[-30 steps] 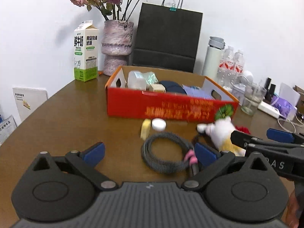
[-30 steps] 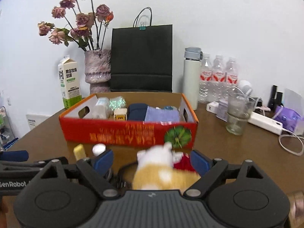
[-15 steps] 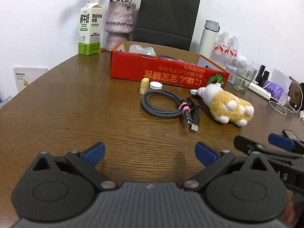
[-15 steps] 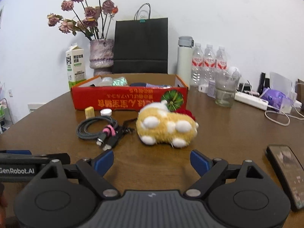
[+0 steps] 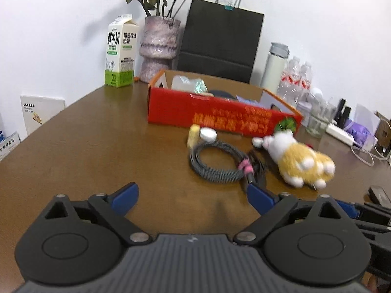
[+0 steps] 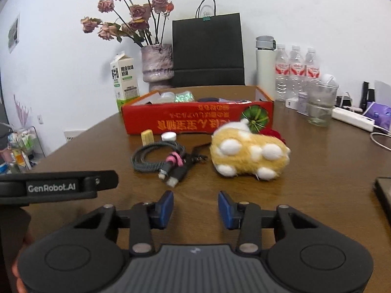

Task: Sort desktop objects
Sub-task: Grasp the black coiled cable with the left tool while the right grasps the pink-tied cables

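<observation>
A yellow-and-white plush paw lies on the brown table in front of a red cardboard box holding several items. A coiled grey cable with a pink tie lies left of the paw. A small yellow block and a white cap sit by the box front. My left gripper is open wide and empty, short of the cable. My right gripper is partly open and empty, short of the paw.
Behind the box stand a milk carton, a vase of dried roses, a black paper bag, a white flask and water bottles. A glass, a power strip and a dark phone lie right.
Both grippers pulled back from the objects, then the left moved forward again toward the cable. The right gripper's jaws narrowed from wide open to partly open.
</observation>
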Demonstrator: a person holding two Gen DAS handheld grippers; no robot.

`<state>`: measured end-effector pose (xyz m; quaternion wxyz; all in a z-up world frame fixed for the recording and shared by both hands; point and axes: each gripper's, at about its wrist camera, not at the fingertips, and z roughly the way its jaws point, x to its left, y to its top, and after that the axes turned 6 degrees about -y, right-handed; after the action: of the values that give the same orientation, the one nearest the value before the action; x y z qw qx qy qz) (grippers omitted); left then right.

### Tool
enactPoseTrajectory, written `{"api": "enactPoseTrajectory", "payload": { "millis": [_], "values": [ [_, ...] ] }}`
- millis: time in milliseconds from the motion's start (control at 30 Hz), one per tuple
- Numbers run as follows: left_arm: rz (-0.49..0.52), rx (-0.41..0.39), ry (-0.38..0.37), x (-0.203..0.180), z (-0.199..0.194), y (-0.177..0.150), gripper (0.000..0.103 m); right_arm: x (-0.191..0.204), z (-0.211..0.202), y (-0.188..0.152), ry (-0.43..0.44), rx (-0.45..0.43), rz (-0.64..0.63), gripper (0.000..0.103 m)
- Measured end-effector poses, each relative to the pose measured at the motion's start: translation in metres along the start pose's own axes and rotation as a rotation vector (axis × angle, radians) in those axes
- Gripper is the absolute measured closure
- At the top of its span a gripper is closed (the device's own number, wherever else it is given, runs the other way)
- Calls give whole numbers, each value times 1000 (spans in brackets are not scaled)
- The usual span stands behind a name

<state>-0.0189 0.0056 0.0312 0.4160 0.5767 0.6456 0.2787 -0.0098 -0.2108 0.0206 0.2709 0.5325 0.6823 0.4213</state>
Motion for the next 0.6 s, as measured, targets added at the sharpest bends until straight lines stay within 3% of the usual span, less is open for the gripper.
{"api": "enactPoseTrajectory", "payload": {
  "millis": [233, 367, 533, 600],
  "values": [
    [-29, 58, -46, 8, 55, 33, 17, -13, 53, 30, 80, 55, 160, 72],
    [-22, 96, -44, 3, 85, 41, 20, -5, 76, 33, 76, 76, 156, 75],
    [4, 123, -34, -2, 105, 39, 49, 5, 91, 32, 67, 112, 133, 85],
    [45, 120, -15, -5, 106, 37, 70, 5, 93, 33, 62, 112, 126, 87]
  ]
}}
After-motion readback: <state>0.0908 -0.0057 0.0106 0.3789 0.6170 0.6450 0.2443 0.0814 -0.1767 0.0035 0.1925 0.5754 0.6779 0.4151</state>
